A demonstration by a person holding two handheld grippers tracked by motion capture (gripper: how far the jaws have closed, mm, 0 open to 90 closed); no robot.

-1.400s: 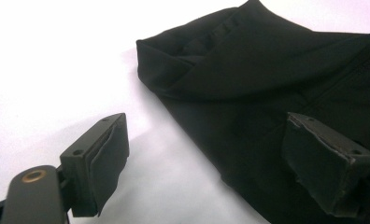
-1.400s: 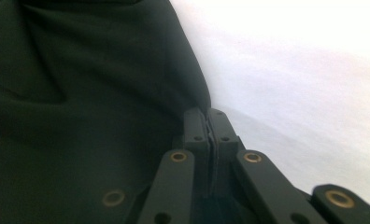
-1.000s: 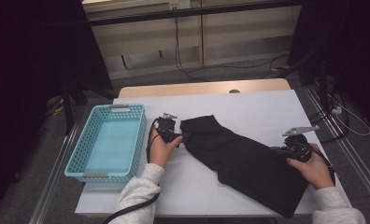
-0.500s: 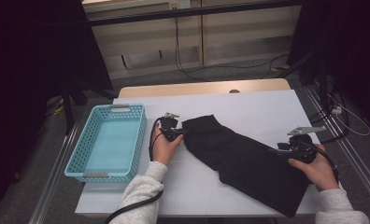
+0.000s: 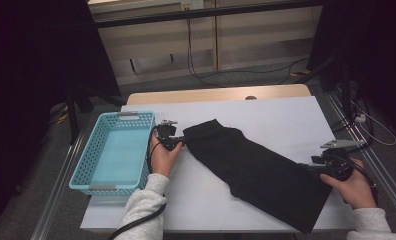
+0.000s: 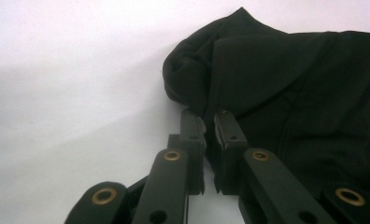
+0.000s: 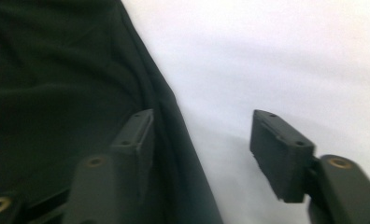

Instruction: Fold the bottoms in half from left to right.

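The left claw has just been closing and now pinches the edge of the black garment at its bunched end; in the left gripper view a thin fold of cloth sits between the nearly meeting jaws. From there the garment stretches flat across the white surface toward the right claw. The right claw's jaws stand spread apart, gripping nothing: one jaw lies over the garment's hem, the other over bare surface just beside it. A light blue basket stands just behind the left hand.
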